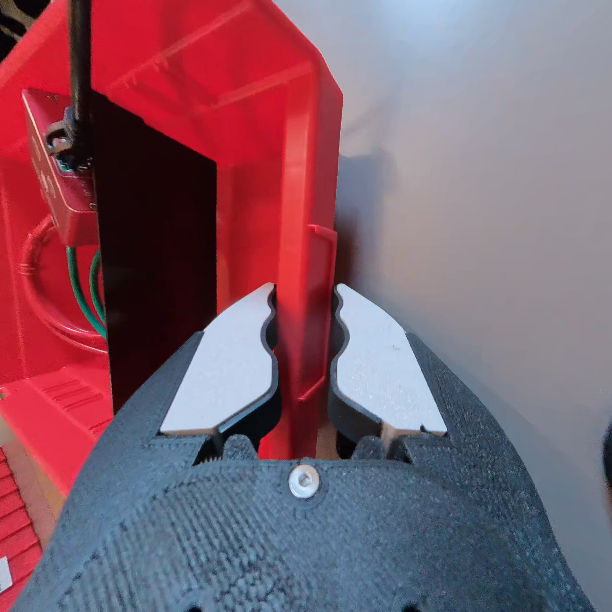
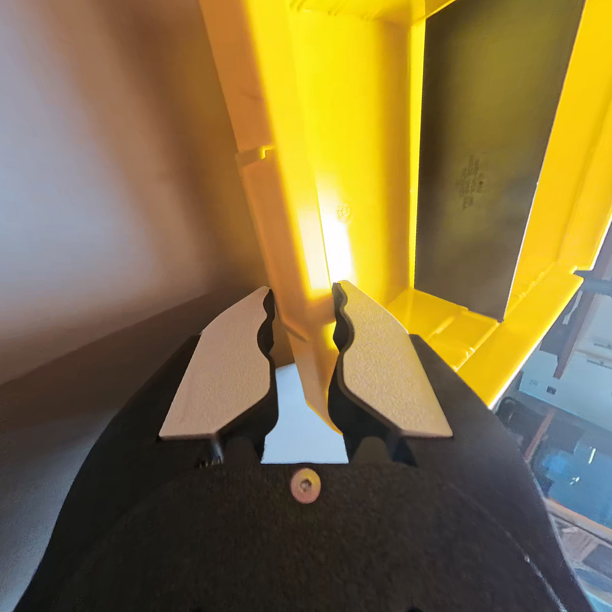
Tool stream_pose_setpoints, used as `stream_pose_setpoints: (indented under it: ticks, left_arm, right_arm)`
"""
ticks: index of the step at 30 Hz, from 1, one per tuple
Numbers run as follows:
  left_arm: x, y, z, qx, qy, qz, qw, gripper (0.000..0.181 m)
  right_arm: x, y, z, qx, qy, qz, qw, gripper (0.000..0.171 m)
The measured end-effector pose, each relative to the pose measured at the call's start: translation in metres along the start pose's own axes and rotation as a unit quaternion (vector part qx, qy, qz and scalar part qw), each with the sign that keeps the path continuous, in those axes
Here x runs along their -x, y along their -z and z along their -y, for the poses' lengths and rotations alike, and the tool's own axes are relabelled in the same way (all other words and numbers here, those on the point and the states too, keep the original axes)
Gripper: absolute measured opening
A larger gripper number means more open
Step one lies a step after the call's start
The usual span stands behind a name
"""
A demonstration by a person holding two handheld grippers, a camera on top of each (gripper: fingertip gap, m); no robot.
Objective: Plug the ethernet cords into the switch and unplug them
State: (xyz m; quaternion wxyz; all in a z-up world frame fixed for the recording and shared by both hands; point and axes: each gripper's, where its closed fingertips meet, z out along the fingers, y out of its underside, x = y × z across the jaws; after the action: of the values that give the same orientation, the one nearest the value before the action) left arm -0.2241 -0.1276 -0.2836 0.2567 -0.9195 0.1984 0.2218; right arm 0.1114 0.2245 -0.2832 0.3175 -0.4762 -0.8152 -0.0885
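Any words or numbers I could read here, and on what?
None reads clearly.
Small box in red bin: white marks, blurred.
White sticker, bottom left: cut off.
Yellow bin wall: moulded stamp, too faint.
Dark panel inside it: raised marks, too blurred.

Bins straddled by my grippers

My left gripper [image 1: 303, 294] straddles the red plastic bin [image 1: 298, 205] wall at 12 o'clock; right gripper [image 2: 303, 294] likewise the yellow plastic bin [image 2: 331, 132].

Both wide-angle views were motion-blurred and bowed at the edges; strong backlight glared through the yellow bin [image 2: 334, 231], whereas the red bin [image 1: 231, 132] was evenly lit.
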Motion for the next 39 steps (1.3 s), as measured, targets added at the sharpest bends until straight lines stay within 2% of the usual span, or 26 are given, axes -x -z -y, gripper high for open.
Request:
stream_pose_setpoints:
  ticks: [10,13,14,16,19,22,25,27,29,31,36,39]
  left_arm:
    - [0.056,-0.036,0.000,-0.001,0.014,0.031,0.999,0.031]
    - [0.064,-0.033,-0.004,-0.014,0.053,0.014,0.998,0.035]
    - [0.065,-0.025,0.001,-0.039,0.074,0.006,0.996,0.035]
    - [0.072,-0.003,0.016,-0.100,0.119,0.000,0.988,0.034]
    - [0.103,0.027,0.034,-0.176,0.184,0.016,0.967,0.034]
    - [0.145,0.034,0.038,-0.172,0.216,0.045,0.960,0.034]
    - [0.179,0.014,0.034,-0.130,0.280,0.008,0.951,0.039]
    - [0.198,-0.007,0.029,-0.108,0.367,-0.042,0.923,0.046]
    - [0.207,-0.025,0.033,-0.109,0.464,-0.116,0.871,0.054]
    - [0.215,-0.043,0.034,-0.102,0.528,-0.156,0.829,0.056]
    - [0.208,-0.080,0.028,-0.041,0.603,-0.216,0.767,0.070]
    - [0.201,-0.088,0.036,-0.048,0.628,-0.272,0.728,0.072]
  right_arm:
    - [-0.030,-0.022,-0.006,0.027,-0.074,-0.012,0.997,0.034]
    - [-0.031,-0.020,-0.006,0.032,-0.099,-0.023,0.994,0.038]
    - [-0.028,-0.015,-0.002,0.021,-0.115,-0.019,0.993,0.044]
    - [-0.021,0.005,0.020,-0.044,-0.160,-0.006,0.986,0.048]
    - [-0.014,0.045,0.063,-0.169,-0.231,0.008,0.958,0.047]
    - [-0.002,0.080,0.104,-0.276,-0.291,0.040,0.915,0.041]
    - [0.016,0.095,0.127,-0.321,-0.305,0.062,0.894,0.039]
    - [0.027,0.095,0.134,-0.329,-0.302,0.069,0.892,0.038]
    - [0.036,0.092,0.136,-0.331,-0.304,0.082,0.889,0.037]
    - [0.041,0.087,0.137,-0.334,-0.310,0.095,0.885,0.036]
    - [0.045,0.083,0.138,-0.345,-0.322,0.117,0.874,0.034]
    - [0.045,0.085,0.140,-0.357,-0.327,0.124,0.866,0.033]
